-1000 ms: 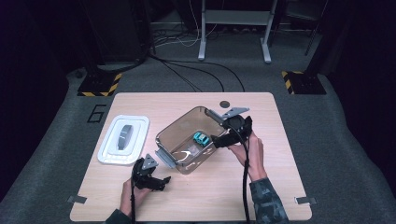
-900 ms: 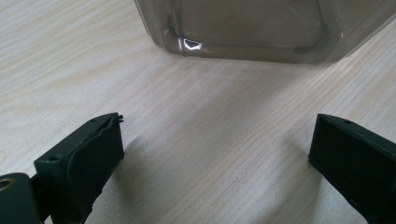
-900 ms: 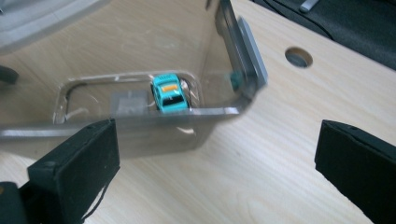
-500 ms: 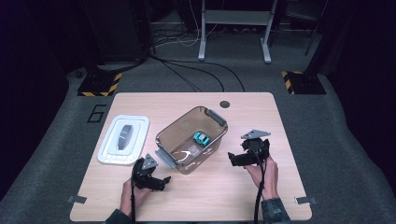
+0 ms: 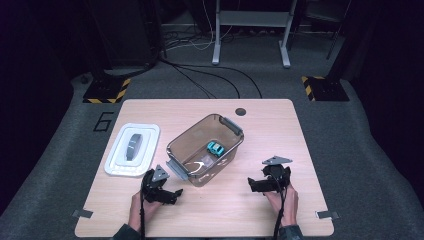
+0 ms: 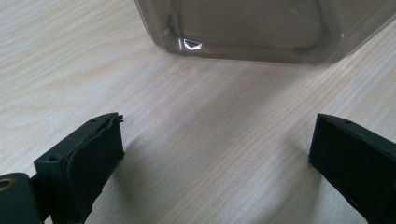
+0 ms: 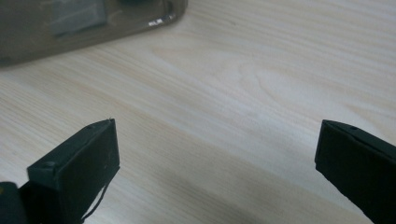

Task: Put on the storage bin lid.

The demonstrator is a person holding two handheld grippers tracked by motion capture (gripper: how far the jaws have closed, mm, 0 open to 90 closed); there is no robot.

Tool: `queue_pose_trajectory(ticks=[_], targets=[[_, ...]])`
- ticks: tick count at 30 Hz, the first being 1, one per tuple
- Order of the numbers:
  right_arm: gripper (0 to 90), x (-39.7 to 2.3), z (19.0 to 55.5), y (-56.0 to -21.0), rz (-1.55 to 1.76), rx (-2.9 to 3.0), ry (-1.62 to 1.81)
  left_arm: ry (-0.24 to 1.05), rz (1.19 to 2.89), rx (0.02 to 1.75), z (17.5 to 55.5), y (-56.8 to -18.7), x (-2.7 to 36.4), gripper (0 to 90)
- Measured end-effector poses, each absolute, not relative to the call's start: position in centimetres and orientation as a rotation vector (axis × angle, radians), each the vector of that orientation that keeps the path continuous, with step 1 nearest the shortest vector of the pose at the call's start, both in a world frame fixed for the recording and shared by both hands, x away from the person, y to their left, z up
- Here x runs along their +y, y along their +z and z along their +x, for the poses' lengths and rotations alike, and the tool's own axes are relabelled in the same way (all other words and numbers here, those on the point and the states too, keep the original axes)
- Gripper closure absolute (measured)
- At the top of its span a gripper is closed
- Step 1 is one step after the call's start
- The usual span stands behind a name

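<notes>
A smoky clear plastic bin (image 5: pixel 186 145) stands tilted mid-table with a small teal toy car (image 5: pixel 216 148) inside it. Its white lid (image 5: pixel 132 149) lies flat to the left. My left gripper (image 5: pixel 174 192) rests low on the wood just in front of the bin's near corner, jaws wide apart and empty; the bin's wall (image 6: pixel 252 32) fills the top of the left gripper view. My right gripper (image 5: pixel 253 184) sits on the table to the right of the bin, open and empty, with the bin's edge (image 7: pixel 70 28) at the upper left of the right gripper view.
A dark round grommet hole (image 5: pixel 241 111) sits near the table's far edge. Grey tape tabs (image 5: pixel 325 215) mark the near corners. Beyond the table lie floor cables (image 5: pixel 200 75) and a metal stand (image 5: pixel 250 30). Bare wood lies between the two grippers.
My right gripper has drawn back from the bin's far right rim to the table at the right front, leaving the toy car in the bin. The left gripper has stayed put.
</notes>
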State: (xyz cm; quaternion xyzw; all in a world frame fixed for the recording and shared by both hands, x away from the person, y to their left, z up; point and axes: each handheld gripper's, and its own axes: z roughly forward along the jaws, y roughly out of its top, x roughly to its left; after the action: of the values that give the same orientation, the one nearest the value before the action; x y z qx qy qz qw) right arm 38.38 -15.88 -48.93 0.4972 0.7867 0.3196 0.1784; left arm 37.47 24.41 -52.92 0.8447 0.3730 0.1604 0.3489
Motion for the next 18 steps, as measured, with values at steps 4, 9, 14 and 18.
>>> queue_pose_trajectory(ticks=[4, 9, 14, 18], targets=[[0.0, -16.5, 38.2, -50.2, 1.434, 2.201, 0.871, 0.415, 2.175, 0.966, 37.5, -53.0, 24.4, 2.8], [0.0, -17.1, 38.2, -52.0, 1.481, 2.166, 0.774, 0.419, 2.187, 0.966, 37.5, -52.9, 24.4, 3.0], [0.0, -17.7, 37.9, -52.7, 1.47, 2.11, 0.855, 0.425, 2.19, 0.962, 37.5, -52.9, 24.5, 3.1], [0.0, -17.7, 37.7, -52.8, 1.47, 2.094, 0.868, 0.403, 2.191, 0.958, 37.4, -52.9, 24.6, 2.6]])
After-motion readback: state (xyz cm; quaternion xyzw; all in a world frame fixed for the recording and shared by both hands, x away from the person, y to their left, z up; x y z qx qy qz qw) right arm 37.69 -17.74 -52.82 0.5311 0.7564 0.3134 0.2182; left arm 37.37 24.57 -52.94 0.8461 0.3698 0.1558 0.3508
